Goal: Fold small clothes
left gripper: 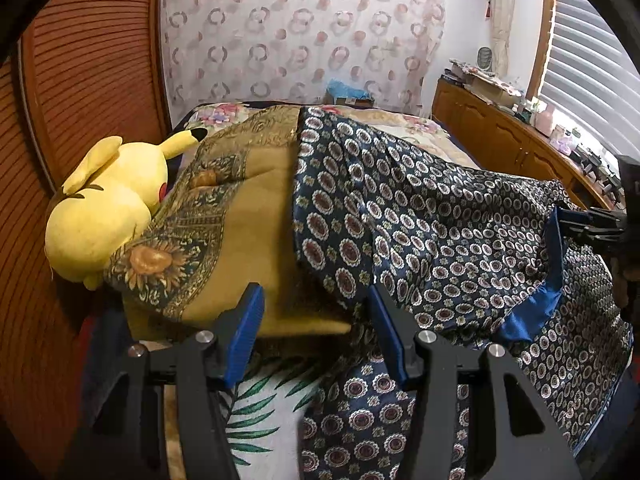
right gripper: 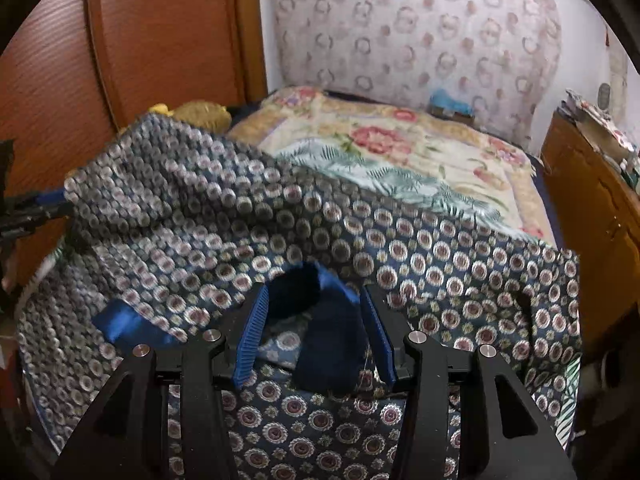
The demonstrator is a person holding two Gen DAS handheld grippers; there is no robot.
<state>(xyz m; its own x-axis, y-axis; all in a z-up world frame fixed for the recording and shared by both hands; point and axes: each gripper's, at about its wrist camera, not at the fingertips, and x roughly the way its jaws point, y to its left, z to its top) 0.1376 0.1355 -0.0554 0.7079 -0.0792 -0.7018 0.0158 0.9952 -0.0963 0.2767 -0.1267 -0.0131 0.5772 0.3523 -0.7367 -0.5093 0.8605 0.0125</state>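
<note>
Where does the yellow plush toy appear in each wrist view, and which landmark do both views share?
Left wrist view: the yellow plush toy lies at the left, beside the ochre sunflower cloth.
Right wrist view: only a small yellow bit peeks above the navy patterned garment, upper left; probably the toy.
Shared landmark: the blue item by the wallpapered wall.

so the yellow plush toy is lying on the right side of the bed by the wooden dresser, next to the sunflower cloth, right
Not quite. The yellow plush toy lies on the left side of the bed, against the reddish wooden panel, not by the wooden dresser. It is next to the sunflower cloth, as you said. The left wrist view shows this.
</note>
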